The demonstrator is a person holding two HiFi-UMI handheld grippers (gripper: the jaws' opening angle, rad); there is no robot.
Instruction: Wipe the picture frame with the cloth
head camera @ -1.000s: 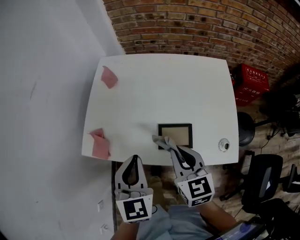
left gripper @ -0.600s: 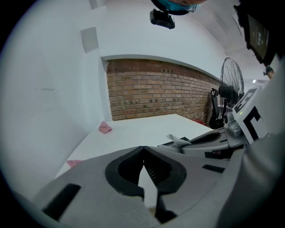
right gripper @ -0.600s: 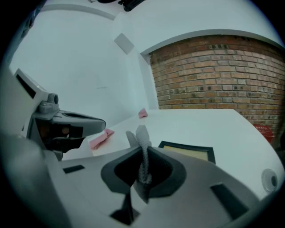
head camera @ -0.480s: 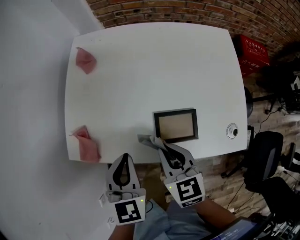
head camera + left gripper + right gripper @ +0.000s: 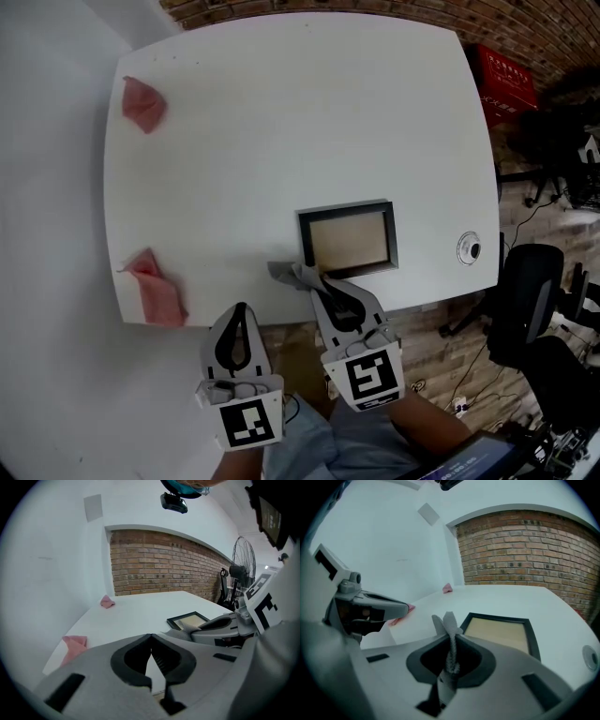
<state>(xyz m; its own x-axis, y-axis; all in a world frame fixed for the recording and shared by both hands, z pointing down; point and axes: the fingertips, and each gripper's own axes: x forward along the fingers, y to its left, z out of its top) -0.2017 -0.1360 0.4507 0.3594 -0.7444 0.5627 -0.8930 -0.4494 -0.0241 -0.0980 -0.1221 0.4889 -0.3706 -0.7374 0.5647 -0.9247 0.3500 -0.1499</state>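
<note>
So the right gripper [image 5: 316,281] has its jaws squeezed on a grey cloth [image 5: 284,274]. A strip of the fabric hangs down between them and the loose end pokes out past the tips. Just ahead of that gripper and a touch to its right lies the picture frame [image 5: 349,239], black border, tan middle, flat on the white desk [image 5: 281,122]. The cloth's free end rests on the desk right by the frame's near-left corner, though I can't tell whether it's actually touching the frame.

The left gripper [image 5: 240,311] hangs to the left of the right one, just off the desk's near edge, jaws closed together with nothing in them. Ahead of it and to its left a pink rag [image 5: 155,292] droops over the desk edge. A second pink rag [image 5: 143,103] sits way out at the far-left corner. Off to the right gripper's right there's a small round fitting [image 5: 468,247] set in the desk.
</note>
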